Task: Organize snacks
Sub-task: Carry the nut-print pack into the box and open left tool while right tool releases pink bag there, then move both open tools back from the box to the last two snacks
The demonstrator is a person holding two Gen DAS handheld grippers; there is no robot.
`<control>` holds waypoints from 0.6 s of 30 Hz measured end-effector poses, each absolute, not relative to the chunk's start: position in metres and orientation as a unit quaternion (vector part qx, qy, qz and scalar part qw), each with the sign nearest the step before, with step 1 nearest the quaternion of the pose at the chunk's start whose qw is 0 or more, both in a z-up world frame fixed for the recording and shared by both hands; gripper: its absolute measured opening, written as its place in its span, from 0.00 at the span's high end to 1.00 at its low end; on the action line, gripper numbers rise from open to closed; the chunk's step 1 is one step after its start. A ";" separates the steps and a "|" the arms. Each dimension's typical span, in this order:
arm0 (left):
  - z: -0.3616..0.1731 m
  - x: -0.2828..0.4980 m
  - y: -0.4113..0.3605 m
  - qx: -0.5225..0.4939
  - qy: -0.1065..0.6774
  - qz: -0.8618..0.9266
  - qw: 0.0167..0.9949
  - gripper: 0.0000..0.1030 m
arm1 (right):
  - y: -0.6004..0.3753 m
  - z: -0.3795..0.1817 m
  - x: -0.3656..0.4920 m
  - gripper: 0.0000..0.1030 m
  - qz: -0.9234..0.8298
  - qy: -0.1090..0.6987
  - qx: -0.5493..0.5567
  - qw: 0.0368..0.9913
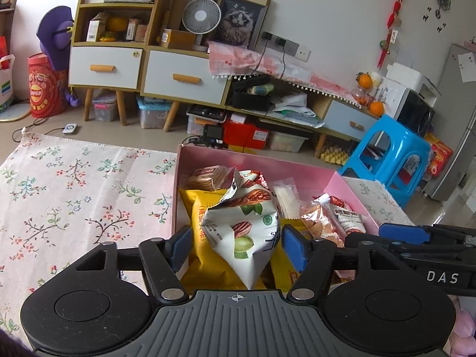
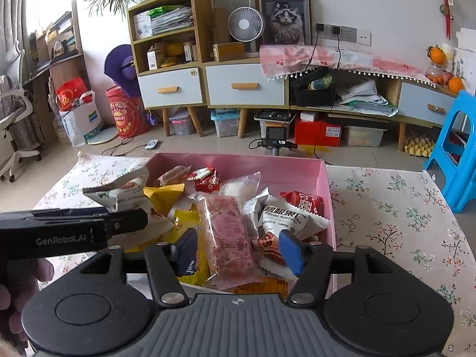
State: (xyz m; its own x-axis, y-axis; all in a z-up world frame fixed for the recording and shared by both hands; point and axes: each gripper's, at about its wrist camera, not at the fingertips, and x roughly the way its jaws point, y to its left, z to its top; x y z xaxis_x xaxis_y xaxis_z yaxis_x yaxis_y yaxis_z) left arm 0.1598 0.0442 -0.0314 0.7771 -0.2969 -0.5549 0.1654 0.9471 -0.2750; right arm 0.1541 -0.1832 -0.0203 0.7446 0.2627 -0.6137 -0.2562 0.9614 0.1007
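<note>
A pink box (image 1: 261, 160) on a floral tablecloth holds several snack packets; it also shows in the right wrist view (image 2: 324, 190). My left gripper (image 1: 236, 244) is open around a white nut packet (image 1: 247, 226), which stands between the fingers without clear contact, above a yellow bag (image 1: 205, 255). That packet shows at the left in the right wrist view (image 2: 125, 193). My right gripper (image 2: 238, 251) is open over the box's near edge, with a pink packet (image 2: 229, 235) between its fingers, untouched. A white pecan packet (image 2: 285, 217) lies to its right.
The floral tablecloth (image 1: 74, 196) spreads left of the box and also right of it (image 2: 392, 217). A blue plastic stool (image 1: 392, 160) stands at the table's far right. Cabinets (image 2: 208, 89) and floor clutter line the back wall.
</note>
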 end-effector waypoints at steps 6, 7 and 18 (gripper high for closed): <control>-0.026 0.147 0.050 -0.112 0.305 -0.129 0.937 0.23 | -0.183 -0.013 0.147 0.32 0.144 0.324 0.004 0.935; -0.025 0.145 0.051 -0.113 0.305 -0.131 0.937 0.22 | -0.183 -0.012 0.145 0.29 0.145 0.323 0.004 0.935; -0.016 0.117 0.054 -0.124 0.306 -0.136 0.934 0.08 | -0.185 -0.001 0.125 0.17 0.145 0.320 -0.001 0.936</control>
State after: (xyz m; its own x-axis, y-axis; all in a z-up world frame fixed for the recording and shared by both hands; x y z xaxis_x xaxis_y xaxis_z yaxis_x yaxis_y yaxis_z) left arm 0.1170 0.0539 -0.0158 0.7758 -0.3307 -0.5374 0.1786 0.9319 -0.3156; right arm 0.1245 -0.1849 -0.0009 0.7536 0.2711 -0.5988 -0.2724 0.9579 0.0909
